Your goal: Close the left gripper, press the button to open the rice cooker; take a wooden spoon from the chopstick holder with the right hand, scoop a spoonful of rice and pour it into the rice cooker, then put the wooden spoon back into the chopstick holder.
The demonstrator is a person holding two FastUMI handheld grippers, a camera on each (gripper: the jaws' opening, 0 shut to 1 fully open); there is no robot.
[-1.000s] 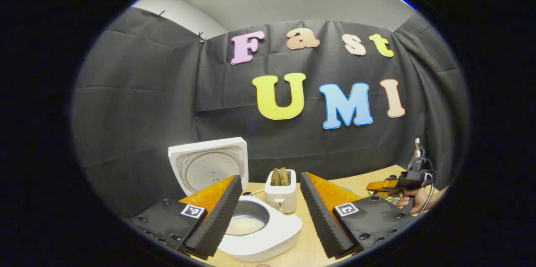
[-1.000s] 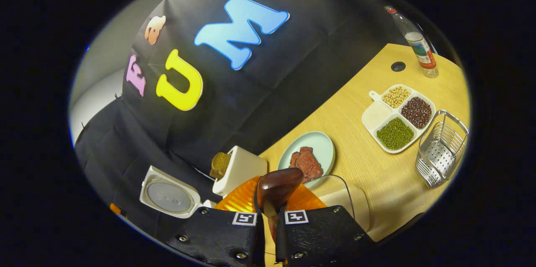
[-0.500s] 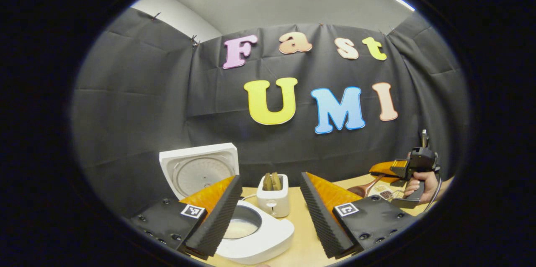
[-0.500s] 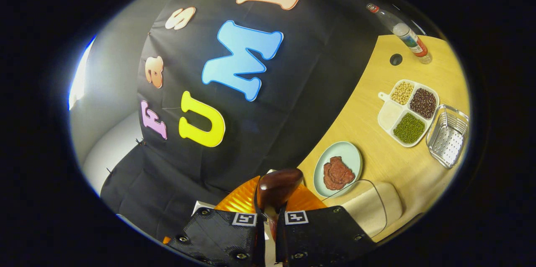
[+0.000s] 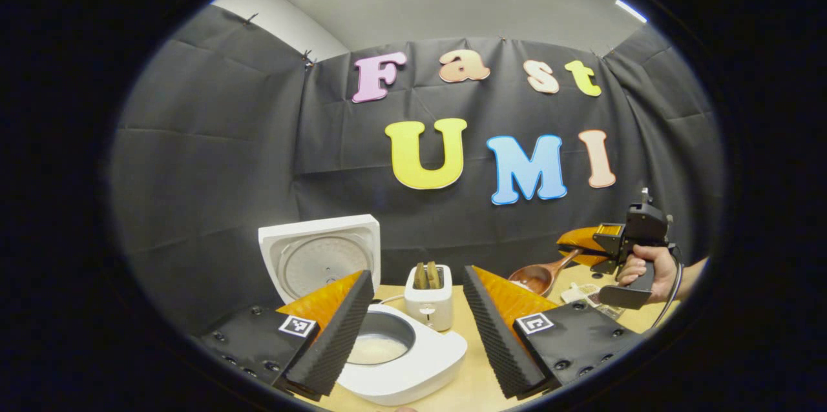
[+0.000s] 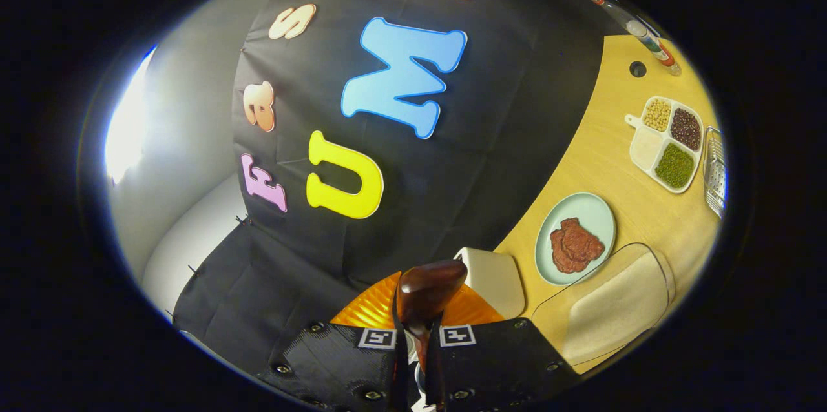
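Observation:
The white rice cooker [image 5: 413, 367] stands open, its lid [image 5: 321, 256] upright and pale rice in the pot. My left gripper [image 5: 413, 328] hovers open in front of it, one finger on either side of the pot, holding nothing. Off to the right a hand carries my right gripper [image 5: 572, 249] in the air, shut on the handle of the wooden spoon [image 5: 536, 278], whose bowl points toward the cooker. The right gripper view shows the same gripper [image 6: 417, 341] with the dark spoon bowl [image 6: 429, 288] sticking out between its fingers. The metal chopstick holder [image 6: 714, 170] stands at the far right edge.
A white toaster [image 5: 428, 296] with bread stands behind the cooker. On the wooden table [image 6: 601, 154] are a plate of meat [image 6: 575, 245], a clear rice container [image 6: 614, 305], a divided tray of beans [image 6: 669, 144] and a bottle [image 6: 652, 47].
The right gripper has risen and swung left toward the cooker, carrying the spoon; its view rolled and the chopstick holder slid to the edge. The left gripper stays open, nearly still.

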